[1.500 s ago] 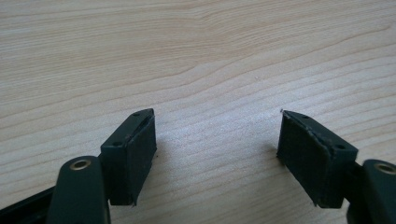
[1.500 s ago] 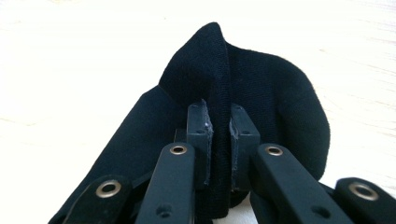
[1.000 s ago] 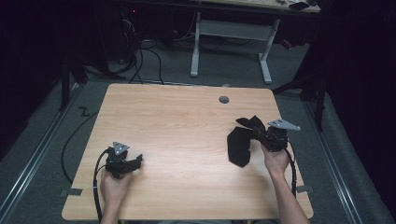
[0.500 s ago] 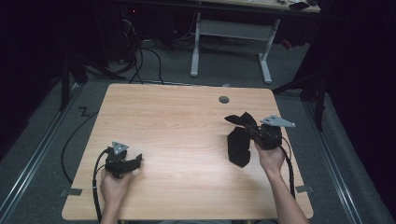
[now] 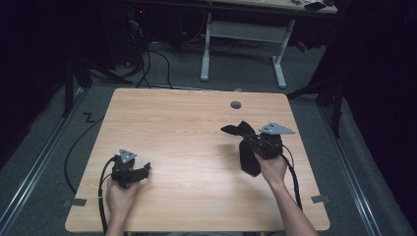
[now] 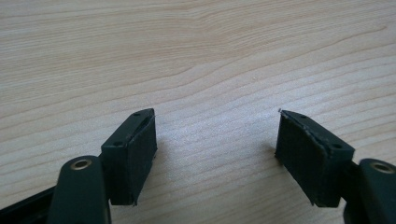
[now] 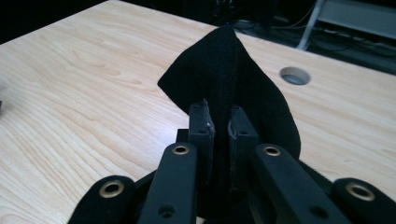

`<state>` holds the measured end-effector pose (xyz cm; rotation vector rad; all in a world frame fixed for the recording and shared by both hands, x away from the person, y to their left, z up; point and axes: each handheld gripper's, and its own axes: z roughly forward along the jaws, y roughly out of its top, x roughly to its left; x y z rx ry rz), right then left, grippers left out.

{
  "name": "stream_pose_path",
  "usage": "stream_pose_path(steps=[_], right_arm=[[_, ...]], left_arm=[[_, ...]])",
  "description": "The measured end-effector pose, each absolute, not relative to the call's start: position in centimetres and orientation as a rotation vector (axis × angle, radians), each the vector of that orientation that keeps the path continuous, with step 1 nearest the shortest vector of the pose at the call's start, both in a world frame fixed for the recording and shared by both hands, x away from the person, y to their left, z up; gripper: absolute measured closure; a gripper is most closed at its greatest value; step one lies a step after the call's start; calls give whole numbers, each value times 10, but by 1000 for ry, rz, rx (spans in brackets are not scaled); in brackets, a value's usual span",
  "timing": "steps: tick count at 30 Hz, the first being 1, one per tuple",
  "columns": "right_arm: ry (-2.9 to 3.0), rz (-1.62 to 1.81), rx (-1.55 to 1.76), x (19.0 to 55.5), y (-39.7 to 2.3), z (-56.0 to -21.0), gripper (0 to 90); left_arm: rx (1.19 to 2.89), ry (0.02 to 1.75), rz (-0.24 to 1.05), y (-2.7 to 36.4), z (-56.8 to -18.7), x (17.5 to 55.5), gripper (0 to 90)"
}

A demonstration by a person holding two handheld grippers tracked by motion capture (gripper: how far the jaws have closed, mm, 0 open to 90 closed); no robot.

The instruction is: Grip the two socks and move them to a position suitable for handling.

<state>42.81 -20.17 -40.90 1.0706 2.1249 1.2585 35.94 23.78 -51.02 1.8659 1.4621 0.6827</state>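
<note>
A black cloth (image 5: 248, 152) hangs from my right gripper (image 5: 251, 140) above the right half of the wooden table (image 5: 187, 123). In the right gripper view the two pads (image 7: 201, 126) pinch a fold of the black cloth (image 7: 224, 70), which rises above them in a peak. My left gripper (image 5: 145, 169) rests low over the table's front left, pointing right. In the left gripper view its jaws stand wide apart, left gripper (image 6: 217, 144) open over bare wood with nothing between them.
A round grey cable hole (image 5: 236, 104) sits near the table's far edge. Beyond the table stand a white desk frame (image 5: 243, 34) and cables on the grey floor. A metal rail (image 5: 34, 162) runs along the left of the table.
My right gripper has carried the black cloth forward and to the left, a little higher. The left gripper has stayed in place.
</note>
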Motion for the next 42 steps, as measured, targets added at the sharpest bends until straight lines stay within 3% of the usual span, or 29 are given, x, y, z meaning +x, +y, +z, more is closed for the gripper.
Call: stream_pose_path(steps=[42], right_arm=[[2354,1150,1036,420,-129,-476,821]], left_arm=[[1879,1445,685,235,-510,359,303]])
